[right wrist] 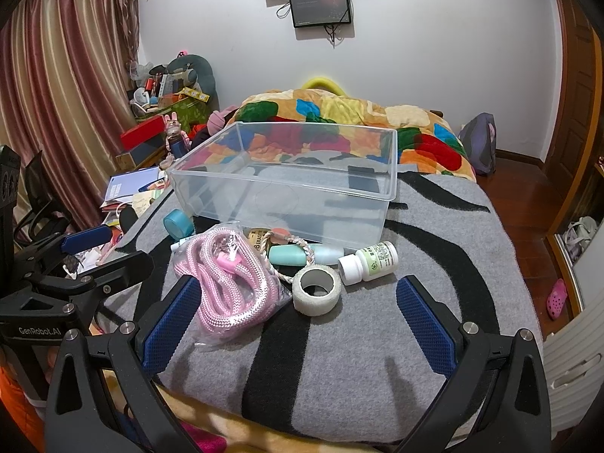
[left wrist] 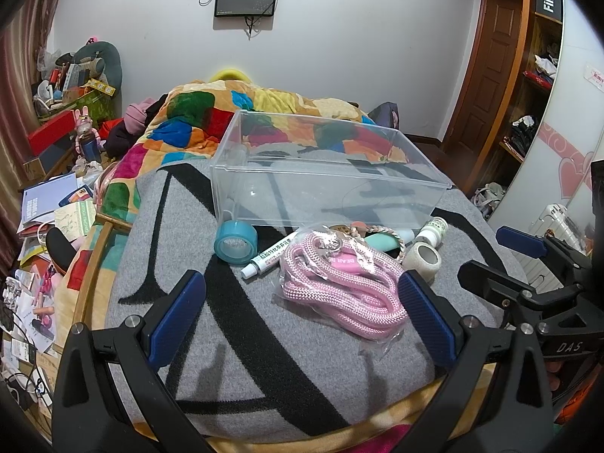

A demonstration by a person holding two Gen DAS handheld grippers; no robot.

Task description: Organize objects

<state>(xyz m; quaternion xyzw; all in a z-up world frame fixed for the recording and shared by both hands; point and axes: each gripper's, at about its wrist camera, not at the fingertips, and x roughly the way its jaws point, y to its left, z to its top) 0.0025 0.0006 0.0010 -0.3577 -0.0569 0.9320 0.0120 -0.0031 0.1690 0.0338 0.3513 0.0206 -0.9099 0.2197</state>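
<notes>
**Ann:** While both tools hang back at the near edge of the bed (right wrist: 377, 339), nothing is in hand yet. The left hand-held gripper (left wrist: 302, 309) is spread wide and empty, with the bagged pink rope (left wrist: 339, 287) lying between its blue pads, closer to the right one.

**Ben:** Same story on the other side. The right hand-held gripper (right wrist: 298, 321) is wide open too, holding nothing, lined up toward the white tape roll (right wrist: 316, 290) and the white pill bottle (right wrist: 368, 262).

**Ann:** And the clear bin (right wrist: 287, 185) sits just beyond the pile, open side up, seemingly empty. I'd say it's parked there so each item only needs a short lift over the near wall.

**Ben:** Agreed. The blue tape roll (left wrist: 234, 243) and the small tube (left wrist: 264, 261) wait at the left, touching the bin's front. My guess: the rope goes first, being nearest.
</notes>
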